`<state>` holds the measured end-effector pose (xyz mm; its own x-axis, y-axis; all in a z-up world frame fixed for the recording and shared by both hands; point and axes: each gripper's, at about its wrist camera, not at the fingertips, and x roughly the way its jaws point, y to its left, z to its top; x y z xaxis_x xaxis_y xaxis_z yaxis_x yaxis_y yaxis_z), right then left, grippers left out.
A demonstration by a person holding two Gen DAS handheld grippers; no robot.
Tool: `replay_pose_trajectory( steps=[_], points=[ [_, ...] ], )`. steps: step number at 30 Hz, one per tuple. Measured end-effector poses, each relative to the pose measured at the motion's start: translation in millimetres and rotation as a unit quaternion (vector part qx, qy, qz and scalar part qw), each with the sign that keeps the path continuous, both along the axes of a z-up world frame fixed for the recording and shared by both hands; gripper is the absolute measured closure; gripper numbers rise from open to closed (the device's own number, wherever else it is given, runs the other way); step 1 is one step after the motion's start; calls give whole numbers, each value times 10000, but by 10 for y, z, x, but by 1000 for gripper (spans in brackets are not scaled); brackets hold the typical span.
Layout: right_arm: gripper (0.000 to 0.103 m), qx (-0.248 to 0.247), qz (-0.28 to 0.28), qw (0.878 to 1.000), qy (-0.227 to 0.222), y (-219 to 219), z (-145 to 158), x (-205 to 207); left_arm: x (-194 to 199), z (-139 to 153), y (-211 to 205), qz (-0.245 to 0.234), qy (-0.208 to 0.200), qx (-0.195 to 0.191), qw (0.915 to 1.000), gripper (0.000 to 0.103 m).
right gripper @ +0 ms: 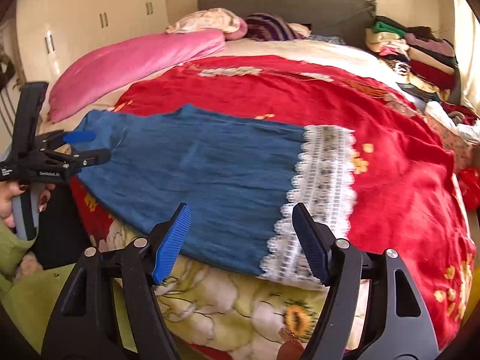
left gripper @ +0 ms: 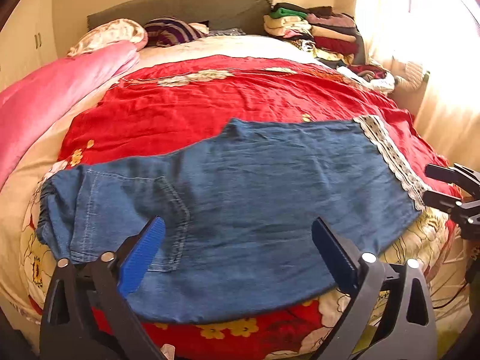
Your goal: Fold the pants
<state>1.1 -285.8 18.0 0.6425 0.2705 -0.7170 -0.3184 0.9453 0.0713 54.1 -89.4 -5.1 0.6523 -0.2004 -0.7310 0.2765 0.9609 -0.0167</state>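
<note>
With the pants (left gripper: 240, 198) lying flat on the bed (left gripper: 210, 99), the left tongs (left gripper: 238, 252) are hovering apart over the waist end and the right tongs (right gripper: 241, 240) apart at the lace hem (right gripper: 321, 192), positioning for a fold.

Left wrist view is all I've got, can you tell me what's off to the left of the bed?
Observer: A cream wardrobe with several doors stands there.
Operator: How wide is the lace hem?
Observer: On the pants, the lace hem is a broad band with scalloped edges.
Operator: Is my left gripper open?
Observer: Yes, the left gripper shows spread fingers at the waist end; the right gripper is open too.
</note>
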Motion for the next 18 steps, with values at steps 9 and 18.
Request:
replay_pose_trajectory(
  steps=[9,18],
  points=[
    [40,-125,94,9993,336,210,-223,80,-20,-276,-262,-363,333,181,9986,5],
    [39,-401,-103,9960,796,239,-520,156,7,-500,-338,-446,620,289,9967,5]
  ],
)
